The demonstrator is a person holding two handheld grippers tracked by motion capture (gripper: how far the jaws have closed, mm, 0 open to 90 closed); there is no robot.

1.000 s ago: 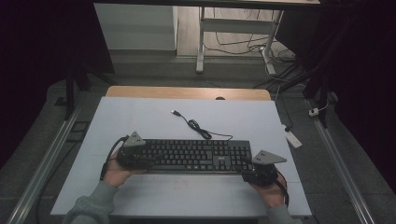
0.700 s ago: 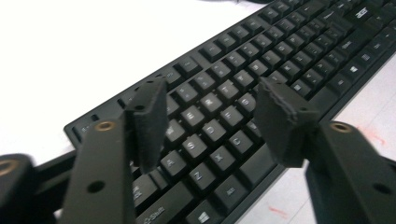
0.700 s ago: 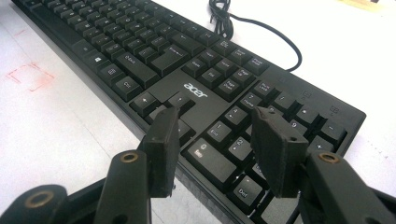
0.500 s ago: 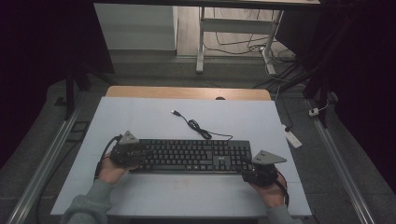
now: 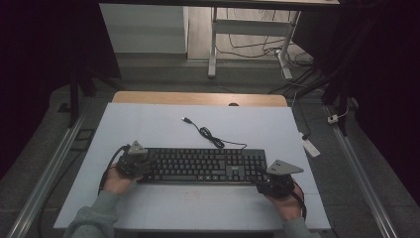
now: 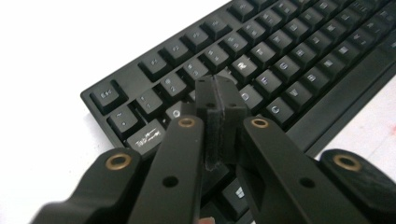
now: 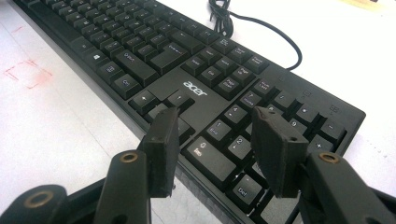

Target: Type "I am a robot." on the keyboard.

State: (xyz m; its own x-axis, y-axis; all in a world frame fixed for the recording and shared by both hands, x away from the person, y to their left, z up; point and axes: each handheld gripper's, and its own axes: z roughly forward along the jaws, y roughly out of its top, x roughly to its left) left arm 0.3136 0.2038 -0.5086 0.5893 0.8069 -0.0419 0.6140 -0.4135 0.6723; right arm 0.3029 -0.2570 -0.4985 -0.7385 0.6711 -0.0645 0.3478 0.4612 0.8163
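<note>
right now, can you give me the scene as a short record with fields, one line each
surface: white table top
main item: black keyboard, lying flat, long side across the table
cable: keyboard cable coiled behind it, plug end loose on the table
left tool: jaws pressed together, tip over the keys near the keyboard's left end
right tool: jaws apart, over the number pad at the right end
brand mark: acer
</note>
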